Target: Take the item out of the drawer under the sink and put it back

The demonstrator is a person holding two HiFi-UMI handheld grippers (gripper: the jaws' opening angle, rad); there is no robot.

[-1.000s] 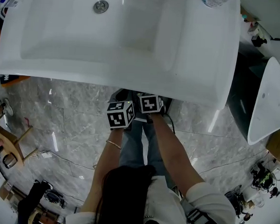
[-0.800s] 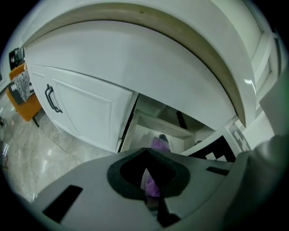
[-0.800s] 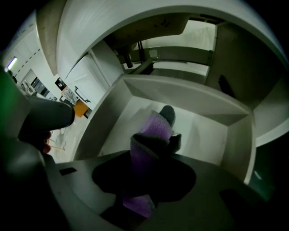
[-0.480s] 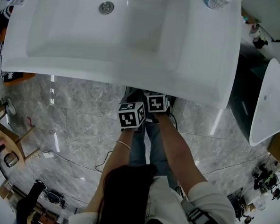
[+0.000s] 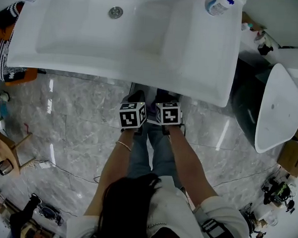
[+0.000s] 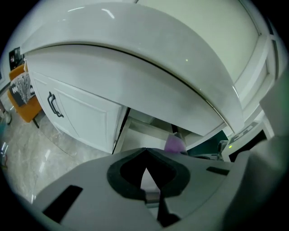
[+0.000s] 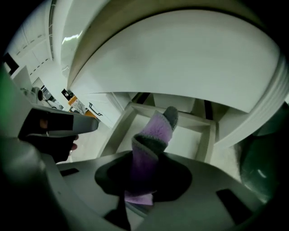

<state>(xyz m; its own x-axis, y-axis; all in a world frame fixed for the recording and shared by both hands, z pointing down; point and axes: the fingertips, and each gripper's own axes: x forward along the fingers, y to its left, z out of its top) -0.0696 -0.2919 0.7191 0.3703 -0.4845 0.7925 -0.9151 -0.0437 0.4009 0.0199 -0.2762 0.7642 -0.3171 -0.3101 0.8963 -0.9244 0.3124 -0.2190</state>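
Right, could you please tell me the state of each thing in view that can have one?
Pale rectangular drawer: pulled open.
Purple and grey knitted sock: gripped, held above the drawer.
Right claw: its jaws have just been closing; shut on the sock.
Left claw: shut, nothing between its jaws.
White cabinet door with black handle: closed.
White ceramic sink: basin empty.
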